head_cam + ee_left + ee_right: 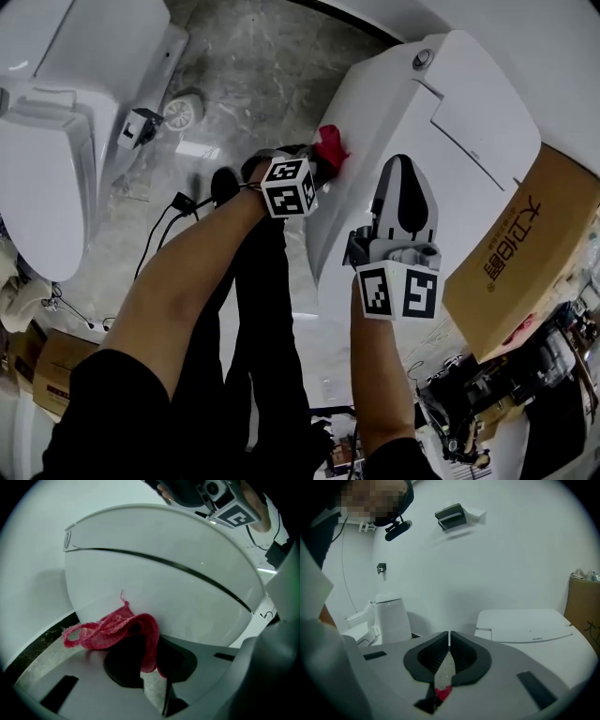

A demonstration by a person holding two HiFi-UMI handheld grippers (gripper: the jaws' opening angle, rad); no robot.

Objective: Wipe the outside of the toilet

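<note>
My left gripper (149, 660) pinches the red cloth (115, 631) against the toilet (164, 583) side, with open floor (35, 654) just left. My right gripper (448, 645) is pressed shut and empty, forearm (380, 375) outstretched.

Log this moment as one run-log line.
task: wipe toilet outside | left gripper: shut on red cloth, cloth against toilet side | right gripper: fingers together, empty

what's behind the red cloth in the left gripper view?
The toilet, its white outer wall. The red cloth, clamped in the left hand-held gripper, appears pressed against it. The patch it covers can't be seen.
</note>
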